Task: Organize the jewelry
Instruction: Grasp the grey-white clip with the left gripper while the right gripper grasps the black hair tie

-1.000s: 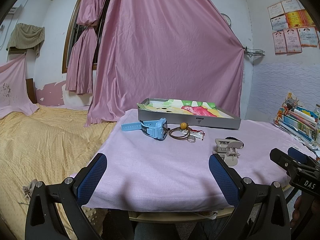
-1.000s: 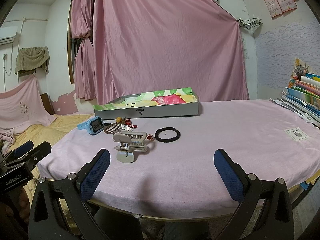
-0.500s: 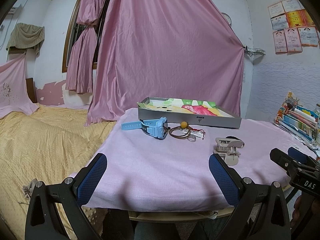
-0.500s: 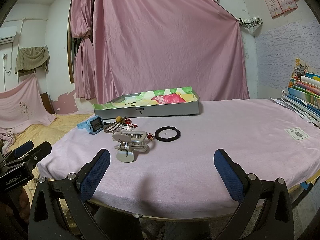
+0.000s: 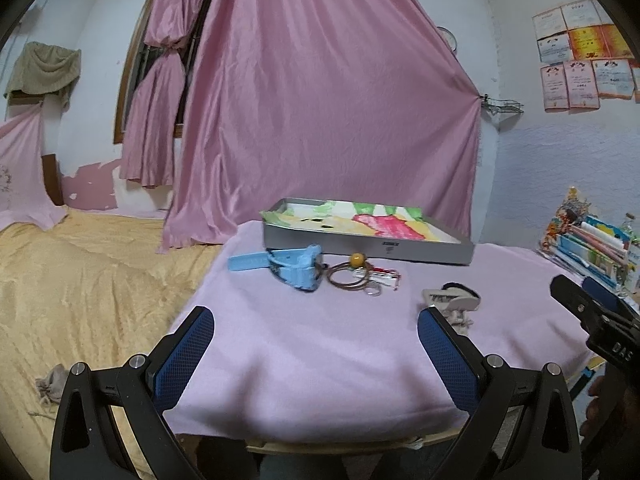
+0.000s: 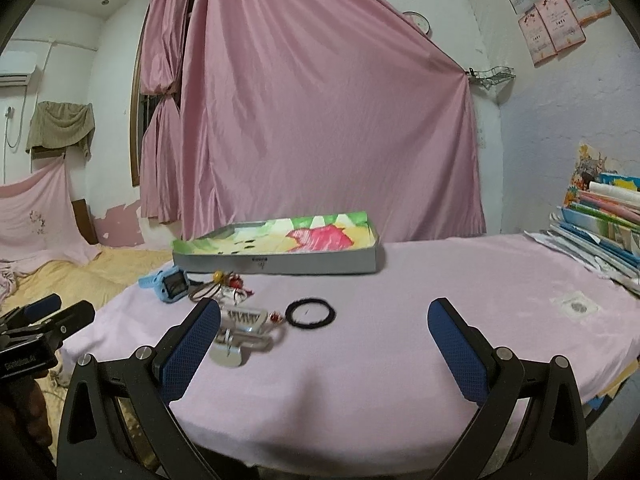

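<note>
- The left gripper (image 5: 316, 354) has crept forward since a second ago: the table (image 5: 304, 360) edge sits lower and the jewelry looks nearer. Its jaws stand wide apart with nothing between them.
- The right gripper (image 6: 325, 346) has also advanced and swung toward the hair clip (image 6: 244, 334), which now lies just beside its left fingertip (image 6: 192, 344) instead of well ahead. Its jaws are likewise spread apart, empty.
- None of the jewelry has shifted. The blue watch (image 5: 298, 266) lies in front of the gray tray (image 5: 372, 246), with the brown bangle (image 5: 347, 278) and its yellow bead touching the watch's right side, and small red-and-white pieces just beyond.
- The black hair tie (image 6: 310, 313) lies flat on the pink cloth, just right of the hair clip.
- The tray sits at the far side of the table, lined with colorful paper.
</note>
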